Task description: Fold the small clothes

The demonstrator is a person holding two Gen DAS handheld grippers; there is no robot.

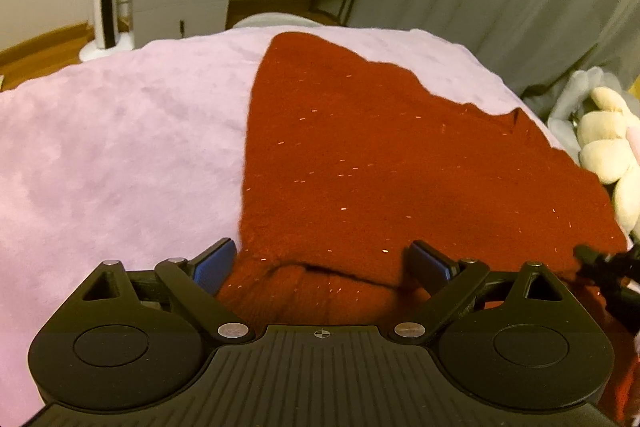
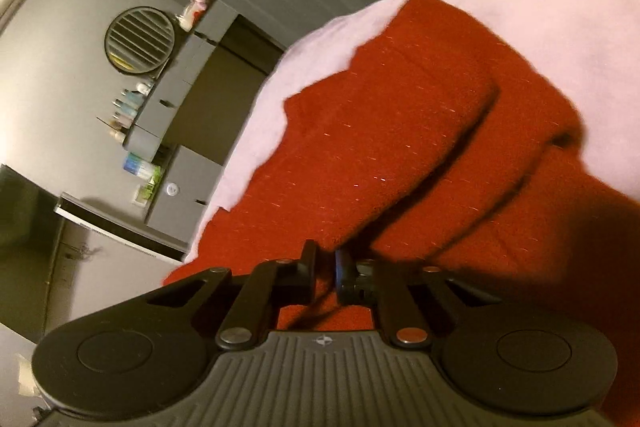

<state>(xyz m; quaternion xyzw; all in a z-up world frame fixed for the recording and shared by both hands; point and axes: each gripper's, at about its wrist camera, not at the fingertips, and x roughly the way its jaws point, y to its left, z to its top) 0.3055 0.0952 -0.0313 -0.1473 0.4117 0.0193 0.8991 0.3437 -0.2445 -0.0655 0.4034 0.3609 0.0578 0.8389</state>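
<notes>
Right at the camera, the left gripper (image 1: 320,263) is sitting wide open over the near edge of the red sweater (image 1: 380,155), lying on the pink blanket (image 1: 120,131). The right gripper (image 2: 325,267) is pinching the sweater, maybe lifting a fold. Next, the left one should be grabbing its edge.

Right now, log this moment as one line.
step: folding | item: red sweater on pink blanket | left gripper: open, over hem | right gripper: shut on sweater edge
</notes>
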